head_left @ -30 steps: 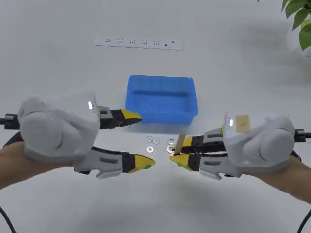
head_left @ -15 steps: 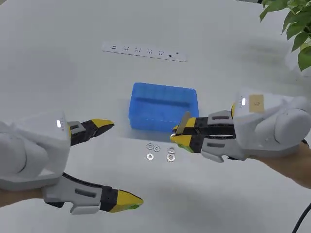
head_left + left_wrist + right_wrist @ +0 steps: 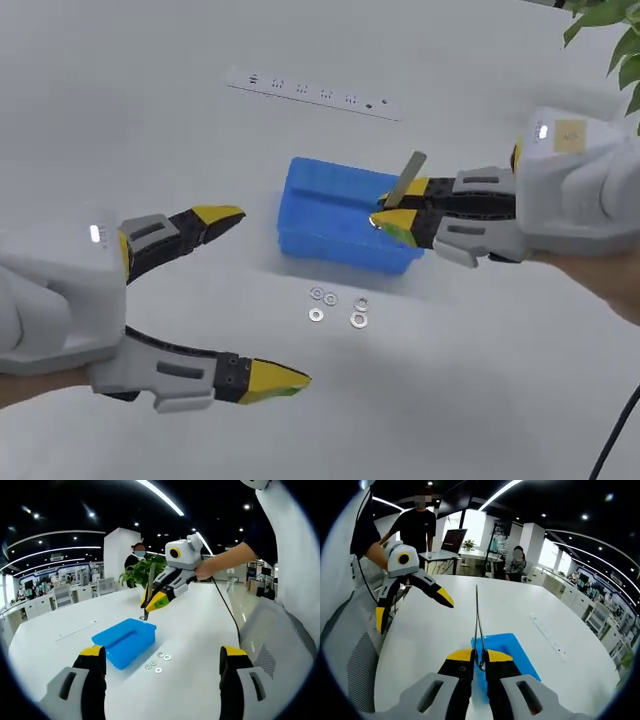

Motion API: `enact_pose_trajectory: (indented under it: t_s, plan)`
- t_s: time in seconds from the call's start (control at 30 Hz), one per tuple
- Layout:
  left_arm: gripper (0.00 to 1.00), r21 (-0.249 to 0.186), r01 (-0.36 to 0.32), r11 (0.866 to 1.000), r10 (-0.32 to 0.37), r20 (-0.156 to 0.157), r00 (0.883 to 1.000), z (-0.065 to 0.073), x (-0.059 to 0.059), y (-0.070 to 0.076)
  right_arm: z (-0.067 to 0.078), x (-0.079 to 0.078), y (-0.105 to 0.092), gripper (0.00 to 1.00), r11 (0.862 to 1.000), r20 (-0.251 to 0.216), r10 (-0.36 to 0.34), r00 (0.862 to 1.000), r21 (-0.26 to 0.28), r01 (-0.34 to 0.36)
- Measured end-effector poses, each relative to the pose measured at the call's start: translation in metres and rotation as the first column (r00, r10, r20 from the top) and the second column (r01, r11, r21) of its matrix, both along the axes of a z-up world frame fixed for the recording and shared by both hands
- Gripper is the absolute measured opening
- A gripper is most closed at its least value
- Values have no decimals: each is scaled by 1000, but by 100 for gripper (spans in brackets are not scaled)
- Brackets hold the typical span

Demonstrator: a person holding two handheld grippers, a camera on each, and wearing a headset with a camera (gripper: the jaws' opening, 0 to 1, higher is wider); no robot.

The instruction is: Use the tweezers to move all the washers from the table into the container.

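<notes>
Head view: R gripper [image 3: 388, 210] pinched narrow on 1 pair of tweezers [image 3: 410, 172], tips down at the near-right corner of the 1 blue container [image 3: 335, 228], prob. lined up to drop a washer in. Whether the tips carry 1 is too small to tell. 5 washers [image 3: 331, 298] lie on the table [image 3: 480, 400] just in front of container. L gripper [image 3: 250, 296] spread wide, empty, front-left of container, likely parked clear.

Left gripper view: tweezer tips at container rim; approx. 5 washers beside it.

Right gripper view: jaws clamp tweezers, container beneath.
</notes>
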State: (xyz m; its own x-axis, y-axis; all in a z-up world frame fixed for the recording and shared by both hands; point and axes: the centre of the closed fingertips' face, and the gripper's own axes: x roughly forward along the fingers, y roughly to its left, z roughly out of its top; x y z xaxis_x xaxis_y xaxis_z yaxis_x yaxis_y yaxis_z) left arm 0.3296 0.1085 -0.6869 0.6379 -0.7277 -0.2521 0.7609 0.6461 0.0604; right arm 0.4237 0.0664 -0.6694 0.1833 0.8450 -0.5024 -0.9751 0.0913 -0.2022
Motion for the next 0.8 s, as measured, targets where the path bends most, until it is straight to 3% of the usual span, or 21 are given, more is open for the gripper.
enact_pose_trajectory:
  t_s: [0.13,0.2,0.43,0.63,0.8]
  plan:
    - [100,12,-13,1000,13,-7,1000,-12,2,2,-3,15,5,9,1000,-2,-13,1000,4,13]
    - [100,40,-3,999,3,-13,1000,-19,2,2,-8,25,8,9,1000,1,-16,1000,-2,16]
    - [100,25,-17,1000,17,-18,1000,-16,11,-1,-29,50,17,9,999,-44,-37,998,3,37]
    - [100,41,-27,999,28,-21,999,-16,15,3,-56,56,21,9,999,-61,-32,998,-21,30]
    - [100,44,-29,999,29,-5,1000,-10,16,11,-77,60,27,9,998,-57,-9,998,-61,5]
